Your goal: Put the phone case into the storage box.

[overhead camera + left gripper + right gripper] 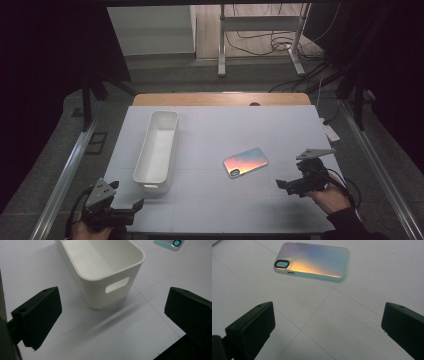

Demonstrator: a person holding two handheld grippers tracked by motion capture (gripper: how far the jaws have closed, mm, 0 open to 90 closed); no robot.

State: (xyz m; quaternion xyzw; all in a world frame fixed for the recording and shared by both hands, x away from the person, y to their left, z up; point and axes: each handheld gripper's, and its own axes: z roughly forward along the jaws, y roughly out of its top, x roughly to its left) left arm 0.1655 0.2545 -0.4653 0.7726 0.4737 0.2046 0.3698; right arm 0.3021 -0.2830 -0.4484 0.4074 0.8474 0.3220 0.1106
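While jaws gape, glossy iridescent phone case (312, 261), smooth white rectangular bin (100, 267).

White bin, iridescent phone case, pale table

The phone case (312, 261) shimmers pink and violet at its top, blue through the middle and orange toward its lower side, with a pale mint rim and a black-ringed camera cutout. The bin (157, 150) near the table's left edge is plain white inside and out. The table (240, 200) is pale blue-white, crossed by faint grey grid lines, with a tan wooden strip along its far edge. Both grippers, left (131, 206) and right (283, 184), are black, each topped by a grey plate.
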